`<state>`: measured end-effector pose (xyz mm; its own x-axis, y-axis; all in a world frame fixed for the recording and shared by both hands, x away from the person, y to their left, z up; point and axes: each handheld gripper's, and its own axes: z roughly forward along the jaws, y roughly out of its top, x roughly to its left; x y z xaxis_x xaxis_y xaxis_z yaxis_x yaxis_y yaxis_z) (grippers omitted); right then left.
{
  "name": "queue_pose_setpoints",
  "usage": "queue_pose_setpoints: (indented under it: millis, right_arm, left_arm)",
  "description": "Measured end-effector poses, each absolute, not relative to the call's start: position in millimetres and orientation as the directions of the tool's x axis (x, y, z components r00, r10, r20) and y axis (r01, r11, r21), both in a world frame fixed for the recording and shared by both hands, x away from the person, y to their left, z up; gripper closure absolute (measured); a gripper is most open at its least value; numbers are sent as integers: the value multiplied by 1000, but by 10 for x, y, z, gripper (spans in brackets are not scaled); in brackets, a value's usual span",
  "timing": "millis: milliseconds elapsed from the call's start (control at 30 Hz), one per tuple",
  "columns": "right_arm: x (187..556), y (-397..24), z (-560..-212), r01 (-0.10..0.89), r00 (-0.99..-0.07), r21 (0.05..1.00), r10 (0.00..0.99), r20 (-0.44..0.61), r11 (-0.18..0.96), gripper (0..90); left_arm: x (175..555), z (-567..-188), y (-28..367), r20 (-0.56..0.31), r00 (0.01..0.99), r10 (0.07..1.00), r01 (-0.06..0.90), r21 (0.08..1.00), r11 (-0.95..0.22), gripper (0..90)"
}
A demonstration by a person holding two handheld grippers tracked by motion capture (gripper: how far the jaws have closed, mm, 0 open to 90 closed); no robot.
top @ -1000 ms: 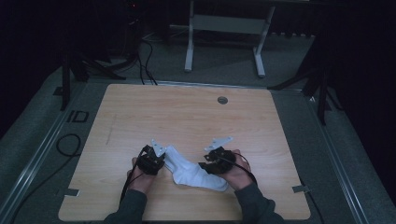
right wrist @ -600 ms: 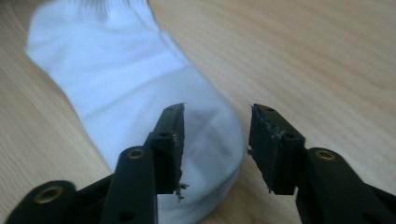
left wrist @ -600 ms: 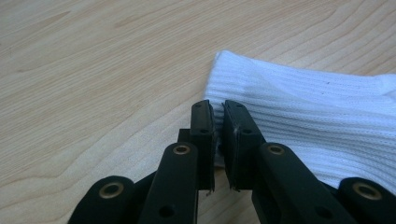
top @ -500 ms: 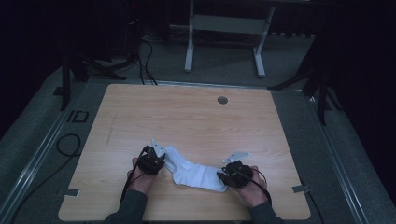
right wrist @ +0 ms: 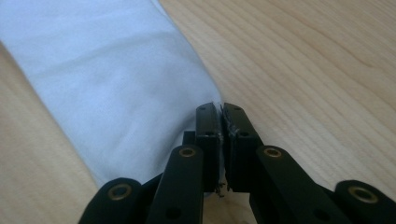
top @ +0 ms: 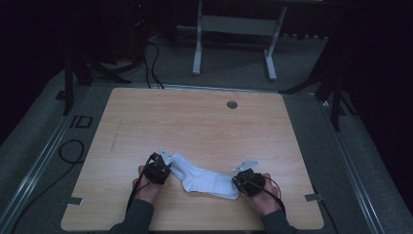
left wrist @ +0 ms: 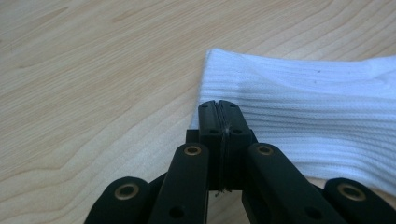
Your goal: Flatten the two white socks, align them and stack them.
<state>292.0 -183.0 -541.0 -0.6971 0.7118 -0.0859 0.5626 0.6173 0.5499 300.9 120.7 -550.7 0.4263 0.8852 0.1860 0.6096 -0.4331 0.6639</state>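
The left gripper point(left wrist: 218, 106) has its two black jaws pressed together on the ribbed cuff edge of the white knitted cotton sock point(left wrist: 299, 116), pinching the fabric. The right gripper point(right wrist: 220, 109) has just been closing its jaws, and they now clamp the smooth toe end of the sock (a sliver of white cloth shows between the pads). From above, the sock point(top: 204, 179) lies stretched flat between both grippers near the front edge of the pale wooden table point(top: 195, 122), one hand point(top: 148, 187) behind each.
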Motion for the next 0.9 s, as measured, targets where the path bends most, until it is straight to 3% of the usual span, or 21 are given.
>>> queue_pose_setpoints:
  millis: [567,900]
  right_arm:
    - [2979,-1998,-5363,565,-671,573,734,-99,594,854]
    - [2974,-2036,-5315,550,-667,599,738,-103,582,845]
  left_arm:
    - [2953,-5420,1297,130,409,903,622,684,-380,898]
    - [2961,-5406,1254,122,421,899,578,727,-370,892]
